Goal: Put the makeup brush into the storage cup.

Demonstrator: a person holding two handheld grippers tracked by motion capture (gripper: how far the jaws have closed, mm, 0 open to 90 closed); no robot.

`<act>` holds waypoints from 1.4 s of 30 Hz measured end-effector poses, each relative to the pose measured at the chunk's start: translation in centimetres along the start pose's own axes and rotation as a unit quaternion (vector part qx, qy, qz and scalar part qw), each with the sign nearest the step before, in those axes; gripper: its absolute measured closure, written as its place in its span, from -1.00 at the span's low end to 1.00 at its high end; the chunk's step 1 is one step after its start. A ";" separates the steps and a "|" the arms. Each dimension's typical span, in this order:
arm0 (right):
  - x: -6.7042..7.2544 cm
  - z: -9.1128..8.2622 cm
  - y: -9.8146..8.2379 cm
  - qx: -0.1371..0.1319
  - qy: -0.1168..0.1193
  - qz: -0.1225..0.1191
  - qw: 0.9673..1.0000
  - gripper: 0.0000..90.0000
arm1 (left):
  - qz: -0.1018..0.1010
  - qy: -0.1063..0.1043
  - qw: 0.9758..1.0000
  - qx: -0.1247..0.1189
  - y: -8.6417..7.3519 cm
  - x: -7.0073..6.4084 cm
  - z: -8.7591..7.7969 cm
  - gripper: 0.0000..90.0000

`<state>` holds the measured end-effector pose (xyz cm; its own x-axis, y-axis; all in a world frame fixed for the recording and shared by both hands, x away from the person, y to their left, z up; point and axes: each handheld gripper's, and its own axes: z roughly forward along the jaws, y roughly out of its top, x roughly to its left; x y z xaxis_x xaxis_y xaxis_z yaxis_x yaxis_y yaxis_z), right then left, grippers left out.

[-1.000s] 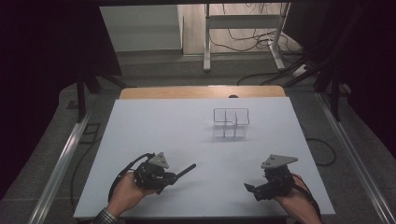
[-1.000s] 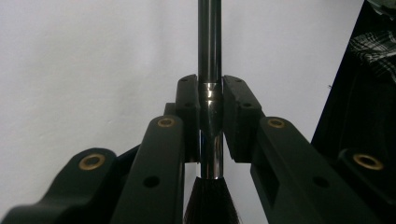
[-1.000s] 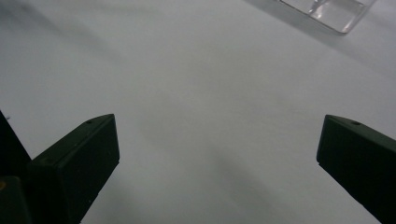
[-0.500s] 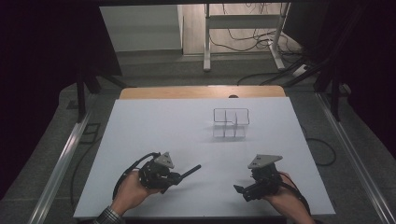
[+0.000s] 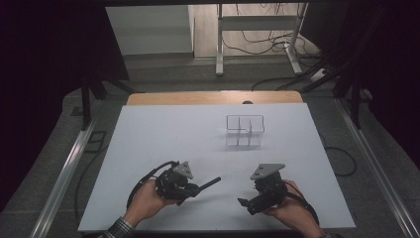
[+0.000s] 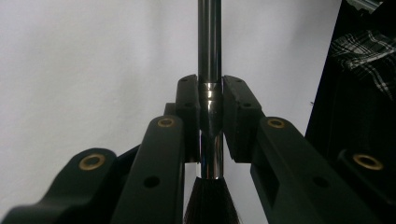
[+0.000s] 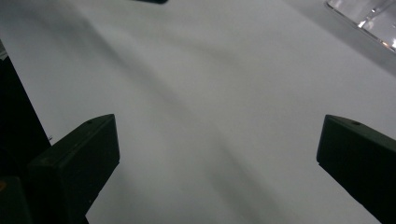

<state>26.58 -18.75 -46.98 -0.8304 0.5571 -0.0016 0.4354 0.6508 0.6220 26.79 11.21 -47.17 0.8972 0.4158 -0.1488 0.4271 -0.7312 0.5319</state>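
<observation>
The left gripper (image 5: 190, 186) has its jaws clamped on a slim dark brush with a glossy metal ferrule and a long straight handle (image 6: 209, 93). The pads pinch the brush at the ferrule, just above the dark bristle tuft, so the handle sticks out past the jaw tips and, in the high view, points roughly toward the clear acrylic organiser with upright dividers (image 5: 244, 130). That grip probably lets the handle end go first into one of the organiser's compartments.

The brush hangs over the white counter (image 5: 163, 134), well short of the organiser and on the person's side of it, left of the organiser's near edge.

The right gripper (image 5: 243, 203) has its jaws spread wide with nothing between them, and the bare counter shows through the gap in the right gripper view. It sits nearer the person than the organiser, roughly below its right half, and I judge it is kept free to steady the organiser or take the brush over.
</observation>
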 end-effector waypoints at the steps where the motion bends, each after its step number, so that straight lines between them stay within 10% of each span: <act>1: 0.1 0.1 0.1 0.000 0.002 -0.002 1.000 -1.00 | 0.002 -0.002 1.000 0.001 0.1 0.0 0.1 0.73; 25: 2.2 2.7 2.7 0.019 0.016 -0.065 0.998 -0.81 | 0.037 -0.026 0.998 0.037 2.4 -1.1 1.5 0.73; 42: 3.5 4.0 3.9 0.028 0.021 -0.130 0.991 -0.29 | 0.045 -0.039 0.997 0.051 3.3 -1.6 1.8 0.73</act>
<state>26.69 -12.23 -47.68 -0.9301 0.3458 -0.1237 0.2221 0.7978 0.5605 26.97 7.17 -46.66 0.9370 0.3052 -0.1698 0.3492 -0.8167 0.4595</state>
